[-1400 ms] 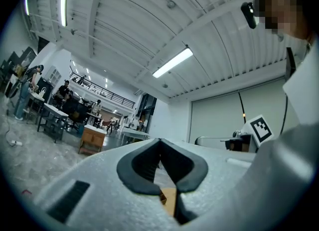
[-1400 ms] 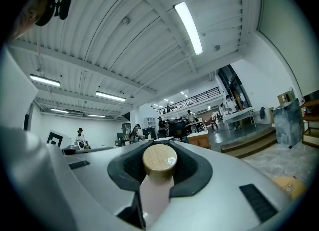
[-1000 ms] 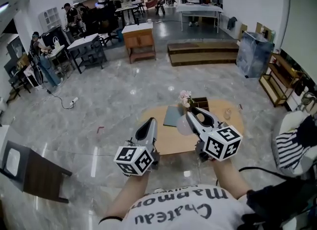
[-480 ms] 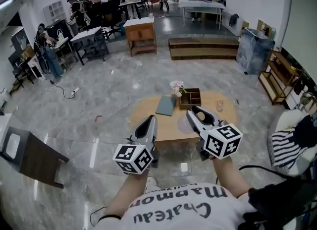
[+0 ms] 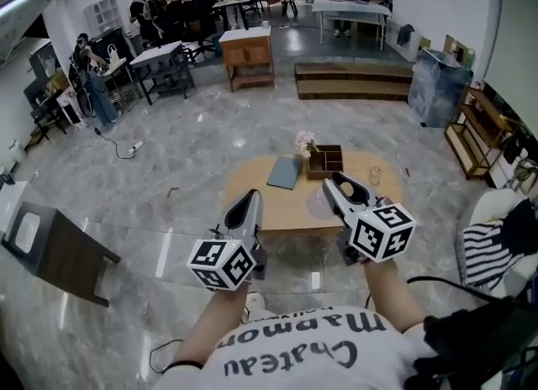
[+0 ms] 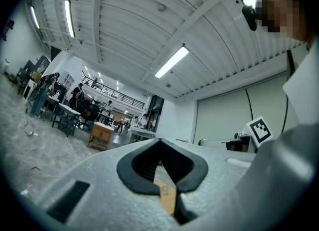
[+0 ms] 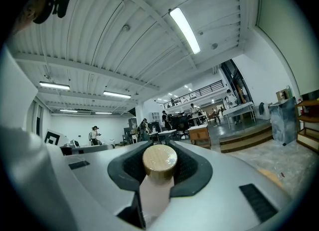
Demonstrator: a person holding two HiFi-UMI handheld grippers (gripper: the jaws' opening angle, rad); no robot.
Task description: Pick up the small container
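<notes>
The small container (image 7: 157,185), a pale tube with a round wooden lid (image 7: 159,160), stands up between the jaws of my right gripper (image 7: 159,169), which is shut on it. In the head view the right gripper (image 5: 338,188) hangs in the air over the near edge of the low wooden table (image 5: 282,212), and a little of the container (image 5: 344,191) shows between its jaws. My left gripper (image 5: 250,208) is held level beside it, to the left. In the left gripper view its jaws (image 6: 160,148) meet at the tips with nothing between them.
On the table lie a grey-blue pad (image 5: 284,172), a wooden compartment box (image 5: 325,161), a small bunch of flowers (image 5: 304,141) and a small glass (image 5: 375,176). The floor is grey marble. A dark chair (image 5: 55,250) stands at left, shelves (image 5: 471,140) at right, desks and people far behind.
The head view has shifted a little, so the table sits slightly higher in the picture. Both grippers keep their places, and the container stays in the right one.
</notes>
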